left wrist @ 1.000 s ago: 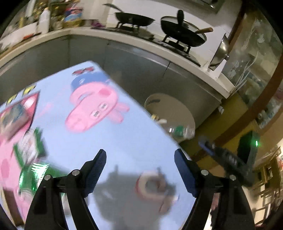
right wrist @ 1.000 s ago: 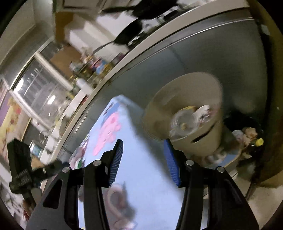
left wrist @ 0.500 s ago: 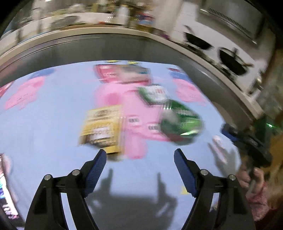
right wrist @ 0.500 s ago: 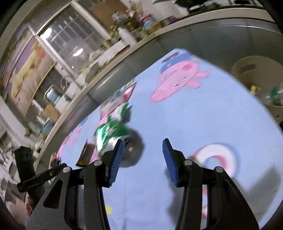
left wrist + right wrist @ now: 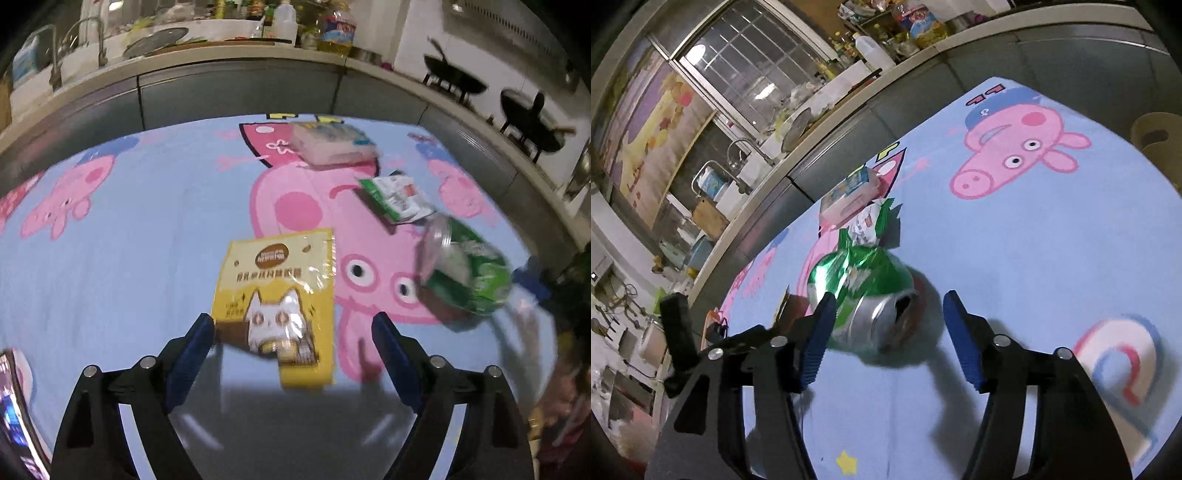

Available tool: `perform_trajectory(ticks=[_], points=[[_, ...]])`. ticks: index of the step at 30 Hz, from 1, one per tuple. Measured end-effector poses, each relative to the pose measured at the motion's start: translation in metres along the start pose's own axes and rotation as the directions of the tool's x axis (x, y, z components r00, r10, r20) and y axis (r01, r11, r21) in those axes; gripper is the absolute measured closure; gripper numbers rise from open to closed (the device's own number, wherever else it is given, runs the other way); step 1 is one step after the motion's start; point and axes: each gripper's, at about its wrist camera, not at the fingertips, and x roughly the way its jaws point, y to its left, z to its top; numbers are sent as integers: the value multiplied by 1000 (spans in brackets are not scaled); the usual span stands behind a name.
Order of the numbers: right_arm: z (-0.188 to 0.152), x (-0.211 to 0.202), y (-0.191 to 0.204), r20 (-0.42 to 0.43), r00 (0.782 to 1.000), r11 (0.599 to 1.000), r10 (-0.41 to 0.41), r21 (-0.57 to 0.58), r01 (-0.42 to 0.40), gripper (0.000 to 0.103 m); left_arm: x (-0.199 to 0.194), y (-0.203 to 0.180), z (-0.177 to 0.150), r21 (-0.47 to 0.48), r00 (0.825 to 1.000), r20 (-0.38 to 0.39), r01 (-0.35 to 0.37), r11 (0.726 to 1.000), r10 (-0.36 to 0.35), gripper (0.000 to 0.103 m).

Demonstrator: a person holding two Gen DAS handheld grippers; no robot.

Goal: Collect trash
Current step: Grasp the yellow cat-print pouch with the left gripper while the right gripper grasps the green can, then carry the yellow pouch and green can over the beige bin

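Note:
On the blue pig-print tablecloth [image 5: 129,258] lies a flat yellow cat-snack packet [image 5: 280,280]. My left gripper [image 5: 291,330] hovers over its near end, jaws wide and opening a little, pads touching nothing. A crushed green can [image 5: 864,284] lies on its side, also seen in the left wrist view [image 5: 465,266]. My right gripper [image 5: 889,308] straddles the can's silver end with its jaws opening. Its left finger overlaps the can's edge and its right finger stands apart. Behind the can lie a green-white wrapper [image 5: 868,221] and a tissue pack [image 5: 849,192].
A beige bin [image 5: 1156,136] stands past the table's right edge. A grey kitchen counter [image 5: 221,85] with bottles, a sink and pans runs behind the table. A coloured packet [image 5: 14,417] lies at the near left edge. A person's sleeve [image 5: 565,398] is at the right.
Both views have swung away from the bin and back over the table. The left gripper came down over the yellow packet. The right gripper closed in on the green can and its jaws widened.

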Motion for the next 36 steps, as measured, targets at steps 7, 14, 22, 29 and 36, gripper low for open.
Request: perform_trajectory(ticks=[7, 14, 22, 29, 36], points=[[26, 49, -14, -96, 990, 993, 104, 72, -97, 38, 8, 4, -2, 25, 999, -13, -47, 999, 47, 73], [-3, 57, 13, -142, 975, 985, 171, 33, -168, 63, -20, 24, -19, -67, 995, -29, 96, 993, -98, 82], [-44, 22, 23, -142, 973, 982, 184, 63, -177, 79, -35, 5, -35, -105, 960, -54, 268, 958, -275, 82], [-74, 12, 34, -192, 967, 986, 169, 18, -168, 76, -25, -32, -42, -48, 953, -90, 286, 957, -289, 82], [-66, 25, 27, -219, 943, 968, 250, 87, -236, 61, -18, -38, -38, -42, 954, -110, 275, 960, -278, 82]])
